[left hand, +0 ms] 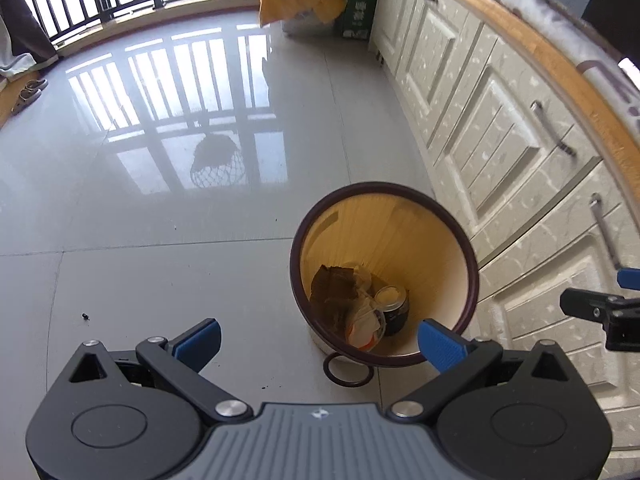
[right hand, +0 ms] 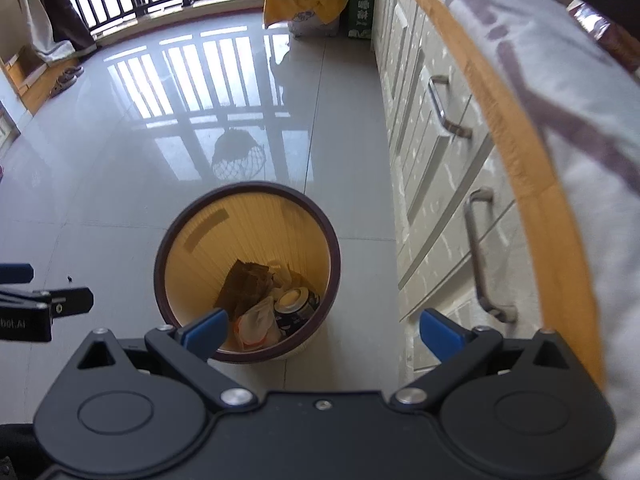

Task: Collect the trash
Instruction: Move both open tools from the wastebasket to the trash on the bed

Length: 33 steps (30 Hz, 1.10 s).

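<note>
A round trash bin with a dark brown rim and yellow inside stands on the grey tiled floor beside the cabinets; it also shows in the right wrist view. Inside lie a brown crumpled wrapper, a dark can and a clear plastic cup. My left gripper is open and empty, above the bin's near rim. My right gripper is open and empty, above the bin's near right side. Each gripper shows at the edge of the other's view.
White cabinets with metal handles and a wooden counter edge run along the right. A dark ring lies on the floor by the bin. A yellow-draped box and green carton stand far back by the window railing. Shoes lie at far left.
</note>
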Motion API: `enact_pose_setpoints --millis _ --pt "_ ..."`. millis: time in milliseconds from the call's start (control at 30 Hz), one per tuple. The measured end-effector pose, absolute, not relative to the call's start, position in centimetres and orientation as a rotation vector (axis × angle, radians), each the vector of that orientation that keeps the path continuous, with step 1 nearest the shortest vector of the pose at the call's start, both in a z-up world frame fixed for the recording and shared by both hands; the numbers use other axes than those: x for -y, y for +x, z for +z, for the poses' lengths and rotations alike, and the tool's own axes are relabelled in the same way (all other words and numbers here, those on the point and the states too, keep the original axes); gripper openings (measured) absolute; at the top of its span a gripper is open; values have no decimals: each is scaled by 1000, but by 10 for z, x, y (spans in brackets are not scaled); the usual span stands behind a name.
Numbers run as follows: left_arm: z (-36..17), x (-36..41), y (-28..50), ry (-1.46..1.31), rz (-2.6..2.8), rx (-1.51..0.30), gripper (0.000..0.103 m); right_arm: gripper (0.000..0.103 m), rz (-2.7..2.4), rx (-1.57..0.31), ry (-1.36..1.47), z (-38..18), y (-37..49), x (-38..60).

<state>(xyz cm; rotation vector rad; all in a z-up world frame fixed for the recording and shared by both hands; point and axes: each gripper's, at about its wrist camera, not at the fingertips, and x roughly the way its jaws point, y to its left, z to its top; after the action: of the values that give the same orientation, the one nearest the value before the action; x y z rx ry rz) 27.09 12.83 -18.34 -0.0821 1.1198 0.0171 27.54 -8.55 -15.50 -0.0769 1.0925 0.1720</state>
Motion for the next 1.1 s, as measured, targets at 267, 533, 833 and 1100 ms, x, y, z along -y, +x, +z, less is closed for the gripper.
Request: enact_pose_setpoints --millis 267,533,833,1100 --pt "-150 -124 242 -115 37 -1032 103 102 190 -1026 -37 -115 252 92" --pt "-105 -115 216 -118 22 -909 103 102 168 -915 -29 -74 224 102" --pt "-55 -89 198 -131 -35 -743 103 102 134 -761 7 -30 196 128" --pt "-19 -44 196 -135 -134 -611 103 103 74 -599 31 1 173 174"
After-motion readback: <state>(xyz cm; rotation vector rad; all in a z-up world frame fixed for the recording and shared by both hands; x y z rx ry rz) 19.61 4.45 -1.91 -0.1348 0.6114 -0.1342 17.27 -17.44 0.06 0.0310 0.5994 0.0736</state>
